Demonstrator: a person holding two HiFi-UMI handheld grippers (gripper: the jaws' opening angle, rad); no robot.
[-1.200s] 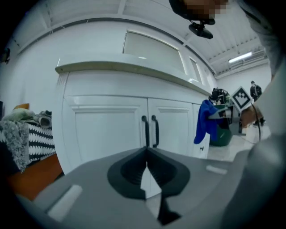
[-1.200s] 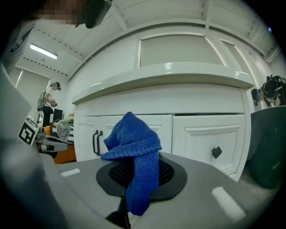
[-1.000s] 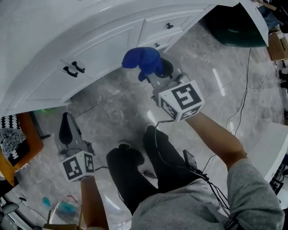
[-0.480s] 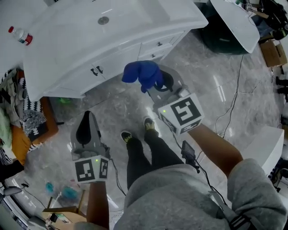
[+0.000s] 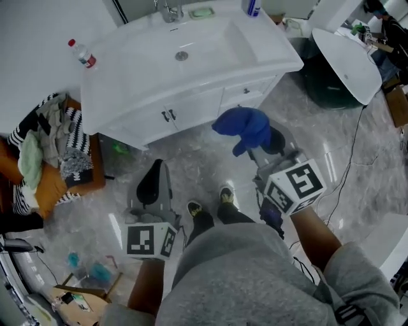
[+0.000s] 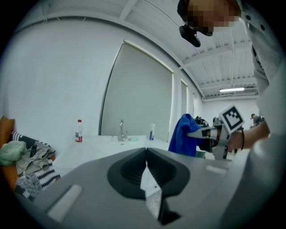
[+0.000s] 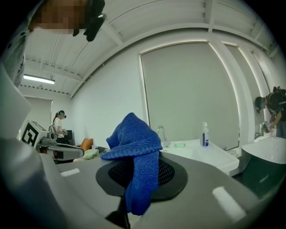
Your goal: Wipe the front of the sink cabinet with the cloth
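- I count two grippers. The left gripper (image 5: 156, 170) sits at the lower left of the head view, and the right gripper (image 5: 263, 151) at the centre right.
- In its own view the left gripper's jaws are pressed together with nothing between them.
- The right gripper's jaws are clamped on the one blue cloth (image 7: 134, 152). It bunches above the jaws and hangs down between them.
- In the head view the cloth is in mid-air just right of centre, over the grey floor (image 5: 191, 149). It is near the lower right corner of the sink cabinet (image 5: 191, 108) and I see a gap between the two.
- The cabinet is white and fills the upper middle of the head view. I can see one basin with one drain (image 5: 182, 56) and one faucet (image 5: 169, 9) at the top edge.
- The cabinet front has two black door handles (image 5: 169, 115) side by side. I can make out one dark knob (image 5: 244, 92) on a drawer to their right.
- Two bottles stand on the countertop: one clear with a red cap (image 5: 83, 54) at its left end, and one blue (image 5: 253, 6) at the top edge. One green soap dish (image 5: 203, 11) lies between the faucet and the blue bottle.
- One orange chair (image 5: 48, 184), piled with clothes, stands at the left edge, beside the cabinet.
- Two shoes (image 5: 195, 208) show near the centre, between the grippers.
- Two people stand far off in the right gripper view, one at each side.
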